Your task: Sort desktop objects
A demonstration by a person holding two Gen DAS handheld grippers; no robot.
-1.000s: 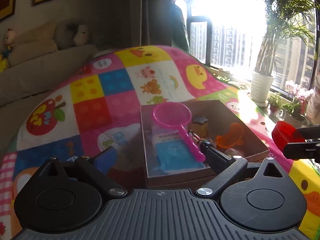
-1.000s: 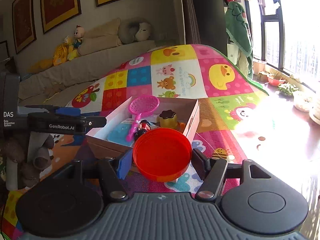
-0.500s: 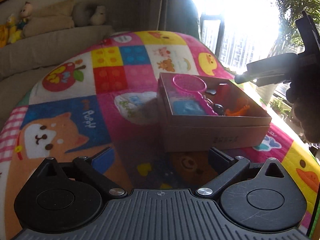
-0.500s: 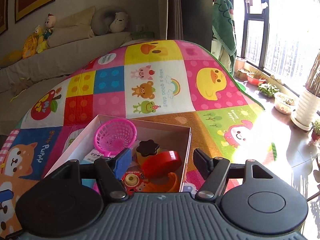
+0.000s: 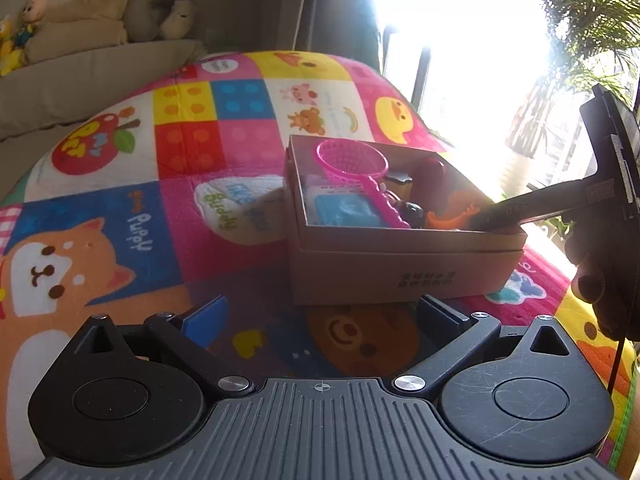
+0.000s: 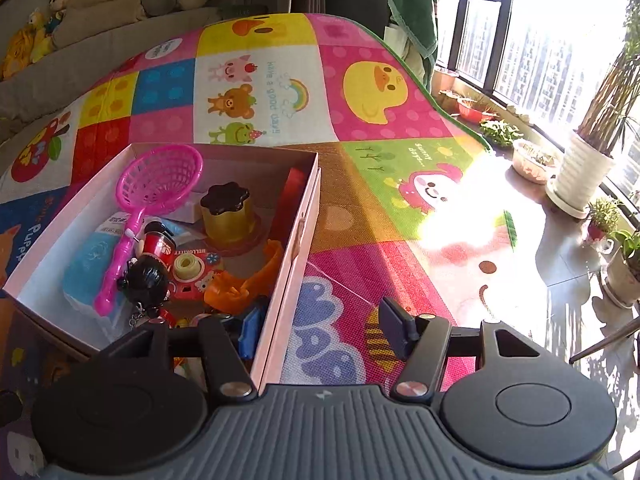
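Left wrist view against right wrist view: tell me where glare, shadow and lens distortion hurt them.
Left wrist view: the window is blown out white, and the cardboard box shows a dark, backlit near wall. Right wrist view: a sunlit patch washes out the play mat, while the box interior stays readable, pink strainer included. Both views: fisheye bends the mat's edges.

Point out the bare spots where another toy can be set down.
Inside the cardboard box, only the far strip behind the gold cup is bare; the near end is crowded. The play mat right of the box is free, as is the mat left of it.
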